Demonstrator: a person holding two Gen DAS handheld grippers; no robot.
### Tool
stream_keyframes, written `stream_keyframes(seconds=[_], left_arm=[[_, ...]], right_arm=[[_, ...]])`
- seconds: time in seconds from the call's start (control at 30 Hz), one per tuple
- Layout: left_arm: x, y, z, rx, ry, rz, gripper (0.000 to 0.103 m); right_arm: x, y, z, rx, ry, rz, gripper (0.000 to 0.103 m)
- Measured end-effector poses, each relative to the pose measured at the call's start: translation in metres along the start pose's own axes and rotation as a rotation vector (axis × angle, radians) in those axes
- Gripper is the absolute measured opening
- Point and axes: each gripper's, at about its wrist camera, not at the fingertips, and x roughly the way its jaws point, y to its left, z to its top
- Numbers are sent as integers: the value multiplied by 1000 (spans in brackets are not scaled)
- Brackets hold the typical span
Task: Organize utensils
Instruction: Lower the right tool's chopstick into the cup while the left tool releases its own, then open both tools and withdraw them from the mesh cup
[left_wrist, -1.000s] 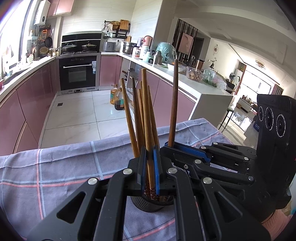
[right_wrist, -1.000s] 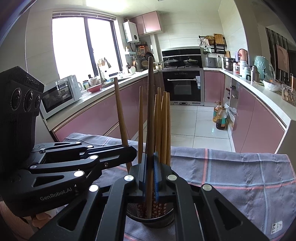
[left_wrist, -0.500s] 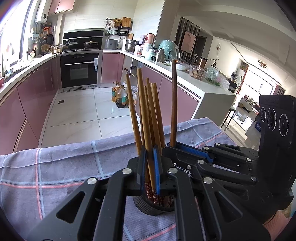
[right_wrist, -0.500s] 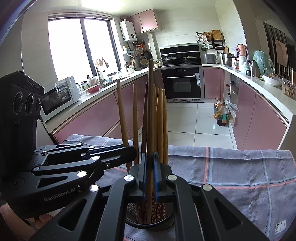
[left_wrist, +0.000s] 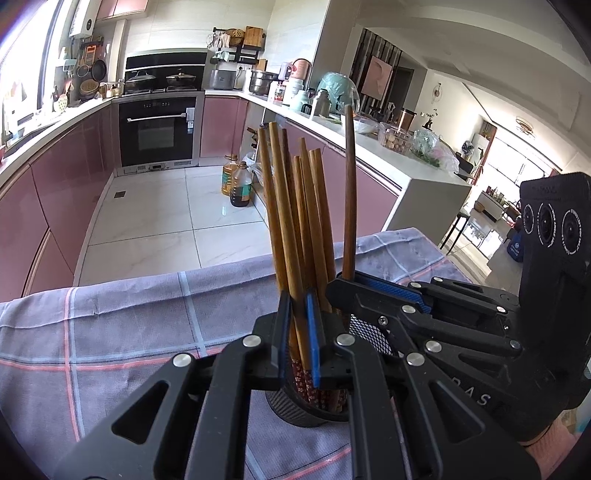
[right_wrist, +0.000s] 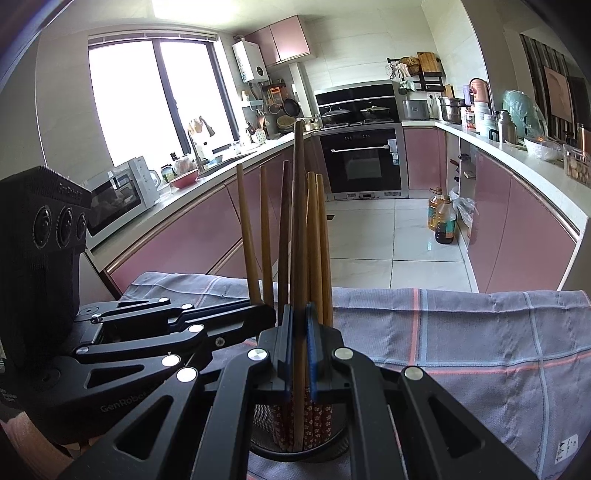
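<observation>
A black mesh utensil holder (left_wrist: 306, 406) stands on the checked cloth and holds several wooden chopsticks (left_wrist: 314, 221) upright. My left gripper (left_wrist: 297, 332) is shut on a light wooden chopstick (left_wrist: 284, 229) just above the holder's rim. My right gripper (right_wrist: 299, 350) is shut on a dark wooden chopstick (right_wrist: 298, 206), which also shows in the left wrist view (left_wrist: 349, 192). The holder (right_wrist: 299, 443) sits directly under both grippers. The right gripper (left_wrist: 341, 286) shows from the side in the left wrist view. The chopsticks' lower ends have a red flowered pattern.
The grey checked cloth (left_wrist: 129, 332) covers the table, whose far edge drops to the tiled kitchen floor (left_wrist: 155, 221). Pink cabinets and an oven (right_wrist: 364, 162) lie beyond. Oil bottles (right_wrist: 441, 221) stand on the floor.
Both grippers have sunk lower along the chopsticks toward the holder, each still shut on its chopstick. The bundle has drawn closer together.
</observation>
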Motion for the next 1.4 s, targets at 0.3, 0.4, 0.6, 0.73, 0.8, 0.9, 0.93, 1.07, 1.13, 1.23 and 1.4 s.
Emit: stream_keyframes(seconds=[0.3, 0.4, 0.6, 0.73, 0.8, 0.9, 0.93, 1.07, 1.13, 1.23, 1.4], left_arm=[[6, 5, -8, -7, 16, -5, 9], [3, 6, -14, -12, 14, -3, 9], [-8, 10, -20, -22, -11, 8, 16], [-26, 11, -26, -16, -66, 60, 40], [-39, 13, -31, -12, -103, 92, 52], [-62, 18, -41, -28, -175, 169, 83], [-70, 20, -45, -29, -199, 192, 87], [-99, 31, -61, -51, -258, 266, 98], [-112, 35, -69, -60, -279, 285, 98], [-127, 38, -81, -71, -305, 333, 98], [-149, 38, -101, -72, -351, 406, 98]], right_arm=[[-1, -2, -2, 6, 3, 1, 7], [-2, -2, -3, 7, 3, 1, 7], [-8, 1, -13, 5, 3, 0, 15], [-17, 4, -19, 3, -12, -3, 26], [-24, 8, -23, -7, -31, -17, 39], [-35, 15, -31, -21, -68, -42, 59], [-39, 16, -34, -21, -86, -50, 67], [-49, 27, -48, -38, -131, -94, 90], [-52, 33, -55, -45, -139, -108, 96], [-57, 40, -65, -51, -148, -118, 96], [-69, 53, -79, -68, -206, -143, 96]])
